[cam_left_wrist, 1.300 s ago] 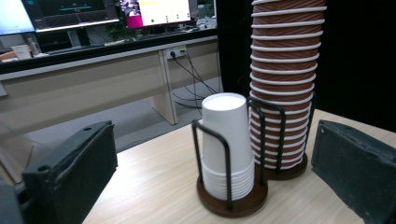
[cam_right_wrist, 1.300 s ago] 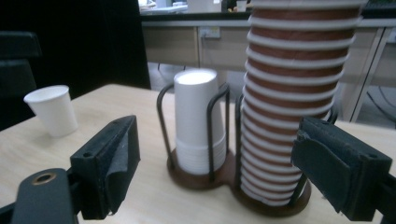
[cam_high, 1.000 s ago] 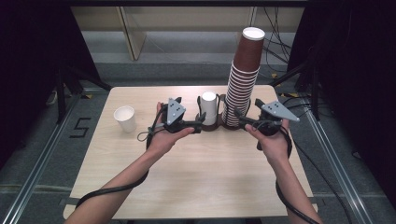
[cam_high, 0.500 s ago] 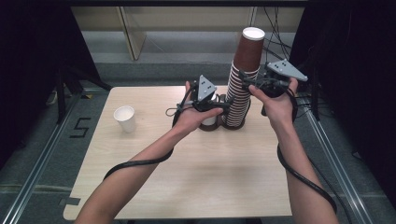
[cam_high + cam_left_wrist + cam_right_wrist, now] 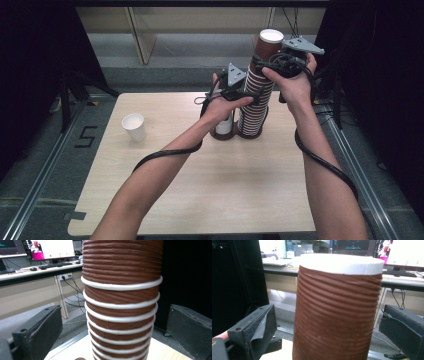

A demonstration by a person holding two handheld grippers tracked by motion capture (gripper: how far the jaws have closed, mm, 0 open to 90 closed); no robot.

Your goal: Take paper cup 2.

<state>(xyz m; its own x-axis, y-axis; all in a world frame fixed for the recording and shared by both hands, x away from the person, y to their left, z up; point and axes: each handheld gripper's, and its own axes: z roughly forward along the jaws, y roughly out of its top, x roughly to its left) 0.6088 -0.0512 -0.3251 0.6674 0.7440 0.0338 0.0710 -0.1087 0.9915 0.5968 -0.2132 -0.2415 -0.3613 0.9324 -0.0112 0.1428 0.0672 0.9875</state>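
A tall stack of brown ribbed paper cups [image 5: 256,107] stands upside down at the table's far middle, its top cup [image 5: 270,44] showing a white base. My left gripper [image 5: 251,93] reaches around the stack's middle. In the left gripper view its jaws stand either side of the white-rimmed cups [image 5: 121,315] with gaps, so the left gripper [image 5: 115,322] is open. My right gripper [image 5: 267,63] is up at the top cup. In the right gripper view the top cup [image 5: 337,307] sits between the spread jaws, untouched. The right gripper [image 5: 332,320] has just been opening.
A single white cup [image 5: 134,126] stands at the table's left. A short cup [image 5: 223,125] sits just left of the stack's foot, behind my left hand. The wooden table [image 5: 225,190] ends near dark rails and floor on both sides.
Both hands have risen from table height beside the short cup. The left moved right to the stack's middle, the right went up to the top cup.
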